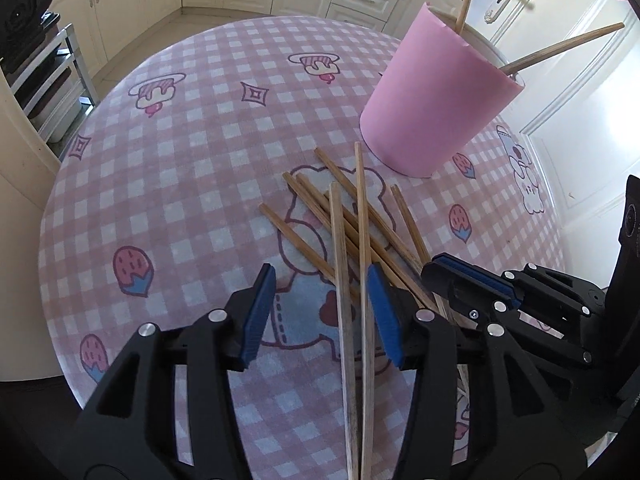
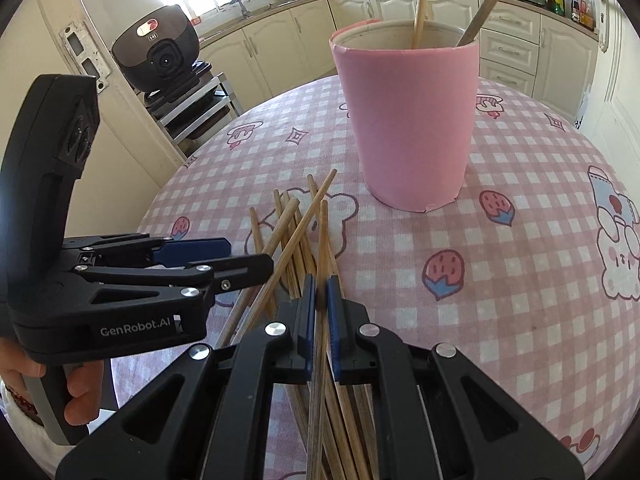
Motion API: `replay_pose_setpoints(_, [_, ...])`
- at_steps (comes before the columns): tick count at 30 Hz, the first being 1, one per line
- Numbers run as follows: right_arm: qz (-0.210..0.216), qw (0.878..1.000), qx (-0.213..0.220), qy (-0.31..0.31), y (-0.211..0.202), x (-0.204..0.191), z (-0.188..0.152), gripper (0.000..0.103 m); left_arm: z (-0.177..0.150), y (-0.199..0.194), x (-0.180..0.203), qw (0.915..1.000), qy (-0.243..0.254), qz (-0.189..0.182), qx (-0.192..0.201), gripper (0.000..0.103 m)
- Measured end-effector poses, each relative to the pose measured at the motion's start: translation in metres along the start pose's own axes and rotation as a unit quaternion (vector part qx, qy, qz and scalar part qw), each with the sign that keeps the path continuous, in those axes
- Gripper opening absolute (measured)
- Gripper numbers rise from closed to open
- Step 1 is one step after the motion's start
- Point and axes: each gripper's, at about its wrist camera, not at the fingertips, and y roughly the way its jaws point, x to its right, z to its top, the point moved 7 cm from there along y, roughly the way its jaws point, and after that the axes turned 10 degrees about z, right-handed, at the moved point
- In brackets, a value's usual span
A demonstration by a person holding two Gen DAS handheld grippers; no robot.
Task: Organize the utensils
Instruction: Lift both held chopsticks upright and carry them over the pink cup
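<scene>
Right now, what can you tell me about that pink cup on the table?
The pink cup is a tall, smooth, matte container, slightly wider at its rim, pale beige inside. It stands upright on the pink checked tablecloth, just beyond the loose chopsticks lying there. Two wooden chopsticks already lean inside it, sticking above the rim. Neither gripper touches it.

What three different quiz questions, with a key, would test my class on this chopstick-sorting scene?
1. True or false: the tall pink cylindrical holder lies on its side.
2. How many wooden chopsticks already stand in the holder?
3. Which tool is closed on a loose wooden chopstick: A left tool, B right tool?

Key:
1. False; it stands upright on the pink checked tablecloth.
2. Two.
3. B; it pinches one chopstick from the pile, while the left is open.
</scene>
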Motion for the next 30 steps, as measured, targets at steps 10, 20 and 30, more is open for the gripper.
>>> replay_pose_setpoints(10, [0.004,1.000,-0.005,-0.001,0.002,-0.002,-0.001,0.005,0.000,0.005,0.003,0.9993,0.025,0.027,0.010,0.030])
replay_pose_setpoints(20, [0.011,1.000,0.005,-0.005,-0.004,-0.008,0.002,0.005,0.010,-0.014,0.004,0.9990,0.001,-0.002,0.044,0.006])
replay_pose_setpoints(30, [0.027,0.997,0.071,-0.023,-0.049,-0.032,0.019,0.005,0.019,-0.089,0.006,0.9925,0.014,-0.028,0.118,0.006])
